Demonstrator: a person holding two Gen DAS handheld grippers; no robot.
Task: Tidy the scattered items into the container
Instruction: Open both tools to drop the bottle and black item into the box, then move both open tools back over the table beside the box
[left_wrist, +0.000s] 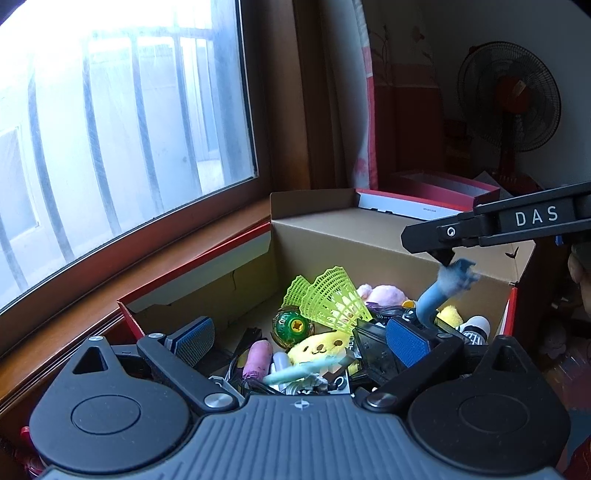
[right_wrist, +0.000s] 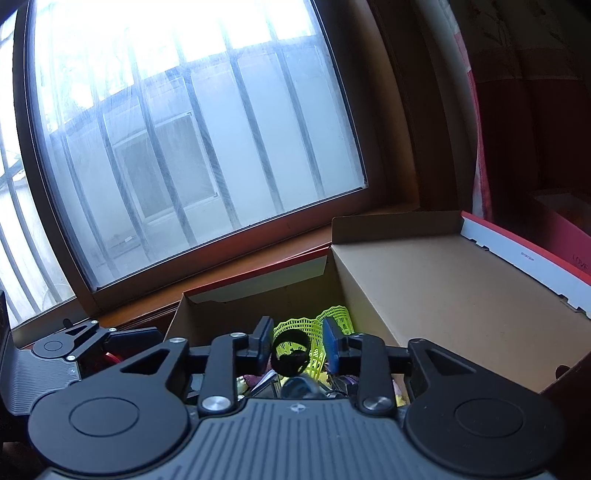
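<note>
Brown cardboard box (left_wrist: 369, 240) sits open just ahead of and below both tools, beside the window (left_wrist: 110, 110). Inside lies a heap of toys: green shuttlecocks (left_wrist: 332, 295), a yellow plush (left_wrist: 317, 349), a green ball (left_wrist: 291, 326), a pink cylinder (left_wrist: 255, 358). The left tool (left_wrist: 299, 338) hangs over the heap, jaws wide apart and holding nothing. The right tool (right_wrist: 295, 341), above the box, pinches a blue-tailed toy (left_wrist: 439, 291); its pads (right_wrist: 332, 339) stand narrowly apart around a dark object.
</note>
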